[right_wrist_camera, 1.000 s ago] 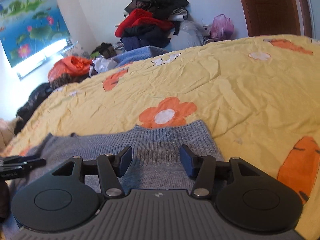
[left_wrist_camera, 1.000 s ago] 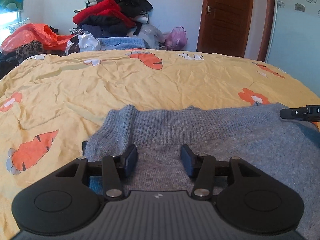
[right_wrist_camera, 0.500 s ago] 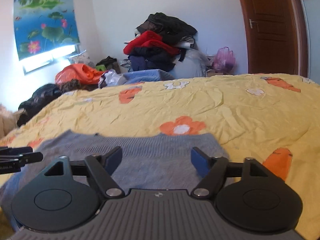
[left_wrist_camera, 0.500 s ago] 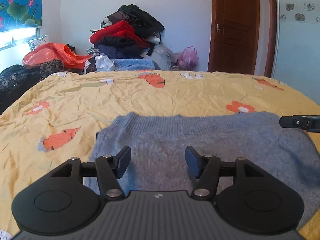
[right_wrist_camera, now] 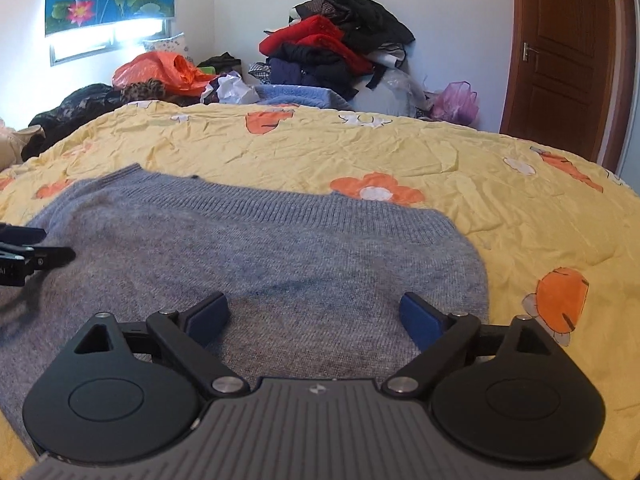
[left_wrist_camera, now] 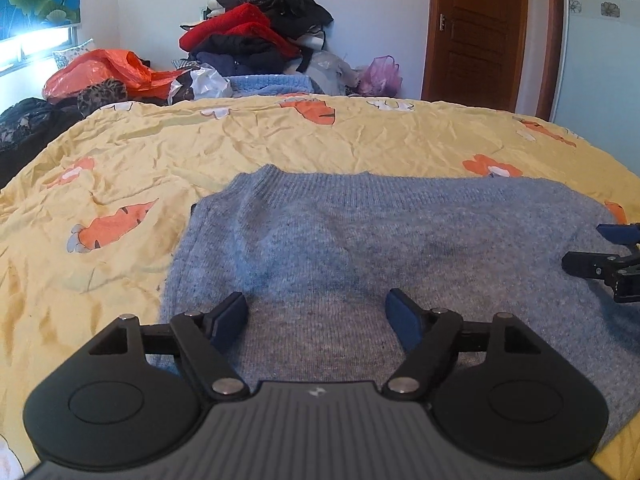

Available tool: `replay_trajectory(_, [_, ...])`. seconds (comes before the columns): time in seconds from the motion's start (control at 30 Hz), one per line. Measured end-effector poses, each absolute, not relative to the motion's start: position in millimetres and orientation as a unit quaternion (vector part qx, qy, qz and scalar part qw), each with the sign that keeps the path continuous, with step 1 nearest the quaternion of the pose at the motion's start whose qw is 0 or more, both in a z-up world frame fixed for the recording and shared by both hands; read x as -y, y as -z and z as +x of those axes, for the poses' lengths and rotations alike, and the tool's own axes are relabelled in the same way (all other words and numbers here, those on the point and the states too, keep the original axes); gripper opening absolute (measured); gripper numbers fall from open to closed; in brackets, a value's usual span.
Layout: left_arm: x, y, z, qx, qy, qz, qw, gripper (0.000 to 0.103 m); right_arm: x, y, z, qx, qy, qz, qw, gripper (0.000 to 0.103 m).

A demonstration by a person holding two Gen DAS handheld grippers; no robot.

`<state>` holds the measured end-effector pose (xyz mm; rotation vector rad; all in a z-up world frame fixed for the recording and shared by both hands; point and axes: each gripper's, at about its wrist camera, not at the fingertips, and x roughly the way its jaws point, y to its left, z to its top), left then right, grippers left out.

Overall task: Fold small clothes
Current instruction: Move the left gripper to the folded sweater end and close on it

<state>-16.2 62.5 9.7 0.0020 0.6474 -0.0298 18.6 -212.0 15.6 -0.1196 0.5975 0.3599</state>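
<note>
A grey knitted sweater (left_wrist_camera: pixel 360 240) (right_wrist_camera: pixel 240 248) lies folded flat on the yellow bedspread, its ribbed hem on the far side. Above its near left part hovers my left gripper (left_wrist_camera: pixel 316 316), jaws opening, nothing between the blue pads. The right gripper (right_wrist_camera: pixel 314 316) hangs over the sweater's near right part, jaws also opening and empty. Each gripper's fingers show at the edge of the other view: the right gripper's fingers (left_wrist_camera: pixel 608 264) at the right edge, the left gripper's fingers (right_wrist_camera: pixel 24 256) at the left edge.
The yellow bedspread (left_wrist_camera: pixel 280 140) with orange carrots and flowers stretches far beyond the sweater. Behind the bed is a heap of red, black and blue clothes (left_wrist_camera: pixel 256 44), an orange bag (left_wrist_camera: pixel 96 72) and a pink bag (left_wrist_camera: pixel 380 76). A brown door (left_wrist_camera: pixel 480 32) stands at the back right.
Both grippers drew back toward the near side, so more sweater shows. Their jaws spread much wider. The right gripper rolled level.
</note>
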Motion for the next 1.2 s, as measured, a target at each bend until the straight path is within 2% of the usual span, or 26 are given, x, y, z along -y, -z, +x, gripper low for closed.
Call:
replay_trajectory(0.2, [-44.5, -32.7, -44.4, -0.281, 0.057, -0.004, 0.958, 0.077, 213.1, -15.6, 17.6, -0.292, -0.176, -0.056, 0.938, 0.094])
replay_trajectory(0.33, [-27.1, -16.0, -39.9, -0.321, 0.066, 0.021, 0.945, 0.078, 212.9, -15.7, 17.8, -0.292, -0.177, -0.056, 0.938, 0.095])
replay_trajectory(0.7, [-21.3, -15.7, -52.2, -0.327, 0.062, 0.044, 0.942, 0.080, 213.4, -15.8, 17.6, -0.292, -0.179, -0.051, 0.938, 0.095])
replay_trajectory(0.83, [-19.3, -8.7, -47.9, -0.327, 0.056, 0.052, 0.942, 0.091, 214.7, -16.0, 17.7, -0.292, -0.181, -0.049, 0.938, 0.096])
replay_trajectory(0.9, [-16.2, -10.7, -47.1, -0.329, 0.048, 0.057, 0.941, 0.090, 214.6, -15.6, 17.6, -0.292, -0.181, -0.048, 0.938, 0.096])
replay_trajectory(1.03, [-28.2, -23.0, -61.9, -0.322, 0.054, 0.005, 0.945, 0.090, 215.4, -16.9, 16.8, -0.291, -0.183, -0.043, 0.938, 0.096])
replay_trajectory(1.2, [-76.5, -32.0, -101.7, -0.305, 0.001, -0.137, 0.942, 0.090, 219.1, -17.4, 16.8, -0.291, -0.188, -0.033, 0.938, 0.097])
